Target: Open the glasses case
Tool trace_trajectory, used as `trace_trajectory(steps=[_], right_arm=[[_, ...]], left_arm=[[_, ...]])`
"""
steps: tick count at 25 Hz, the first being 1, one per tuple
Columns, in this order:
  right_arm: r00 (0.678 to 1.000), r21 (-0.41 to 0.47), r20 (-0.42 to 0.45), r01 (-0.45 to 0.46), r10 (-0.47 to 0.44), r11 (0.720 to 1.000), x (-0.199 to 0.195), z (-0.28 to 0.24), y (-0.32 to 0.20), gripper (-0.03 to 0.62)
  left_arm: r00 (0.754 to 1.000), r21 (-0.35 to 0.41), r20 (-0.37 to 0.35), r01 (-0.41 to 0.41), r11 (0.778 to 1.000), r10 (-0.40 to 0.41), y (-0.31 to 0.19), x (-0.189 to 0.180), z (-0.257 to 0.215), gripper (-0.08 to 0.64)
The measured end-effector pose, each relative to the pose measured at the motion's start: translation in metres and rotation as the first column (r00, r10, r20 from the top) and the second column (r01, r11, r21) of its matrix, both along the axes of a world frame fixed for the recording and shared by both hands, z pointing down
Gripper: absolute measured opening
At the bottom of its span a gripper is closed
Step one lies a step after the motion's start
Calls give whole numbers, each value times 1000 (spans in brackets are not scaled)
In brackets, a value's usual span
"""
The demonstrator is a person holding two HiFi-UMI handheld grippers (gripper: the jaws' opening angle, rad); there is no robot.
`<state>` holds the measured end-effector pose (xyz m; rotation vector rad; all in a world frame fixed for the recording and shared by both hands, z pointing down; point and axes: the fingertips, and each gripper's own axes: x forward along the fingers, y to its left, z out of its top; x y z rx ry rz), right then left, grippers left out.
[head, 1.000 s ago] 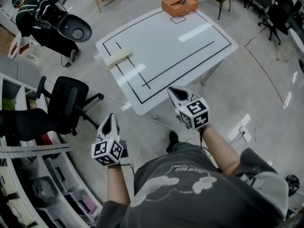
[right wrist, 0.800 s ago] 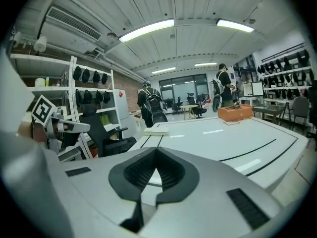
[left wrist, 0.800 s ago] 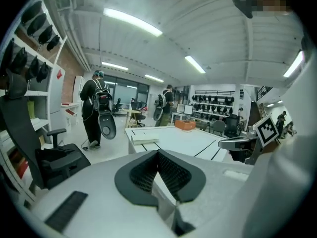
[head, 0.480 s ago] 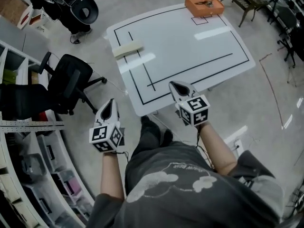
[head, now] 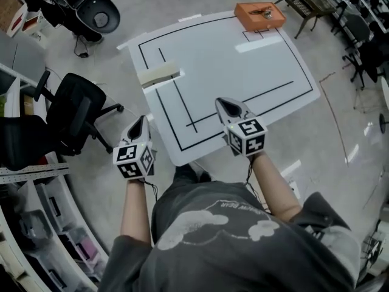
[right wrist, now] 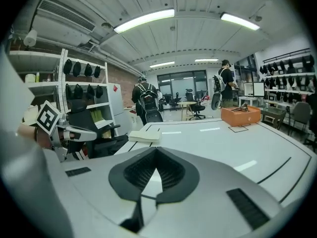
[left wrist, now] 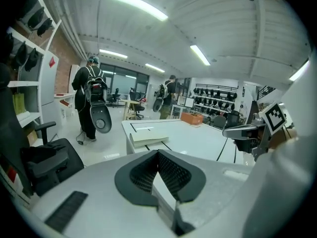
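Observation:
The glasses case (head: pixel 158 76) is a cream oblong box lying closed near the left edge of the white table (head: pixel 267 72). It also shows far ahead in the left gripper view, glasses case (left wrist: pixel 148 134), and in the right gripper view, glasses case (right wrist: pixel 145 136). My left gripper (head: pixel 138 122) hangs off the table's near-left side, jaws together and empty. My right gripper (head: pixel 225 105) is over the table's near part, well short of the case, shut with nothing in it. From their own cameras the left gripper (left wrist: pixel 158 153) and right gripper (right wrist: pixel 156 150) show pads meeting.
An orange box (head: pixel 260 16) sits at the table's far right corner. A black office chair (head: pixel 79 117) stands left of the table, with shelving (head: pixel 36 224) behind it. People with backpacks (left wrist: pixel 91 100) stand farther off. More chairs (head: pixel 358 35) are at the right.
Both grippers have come forward toward the table. The right one now reaches over its near edge, and the left one has drawn level with the near-left corner. The person has stepped closer.

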<state>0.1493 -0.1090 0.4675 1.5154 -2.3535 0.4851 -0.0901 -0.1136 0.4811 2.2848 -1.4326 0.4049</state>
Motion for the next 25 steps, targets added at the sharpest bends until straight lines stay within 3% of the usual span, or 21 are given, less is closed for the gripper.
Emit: trace_trajectory(steps=[17, 25], right_arm=[[996, -28, -88, -18, 15, 999, -50, 10, -124, 0], [994, -50, -92, 60, -64, 997, -56, 15, -152, 0]], left_arm=[[997, -133, 16, -74, 988, 77, -114, -9, 64, -2], [999, -174, 44, -12, 985, 20, -132, -3, 79, -2]])
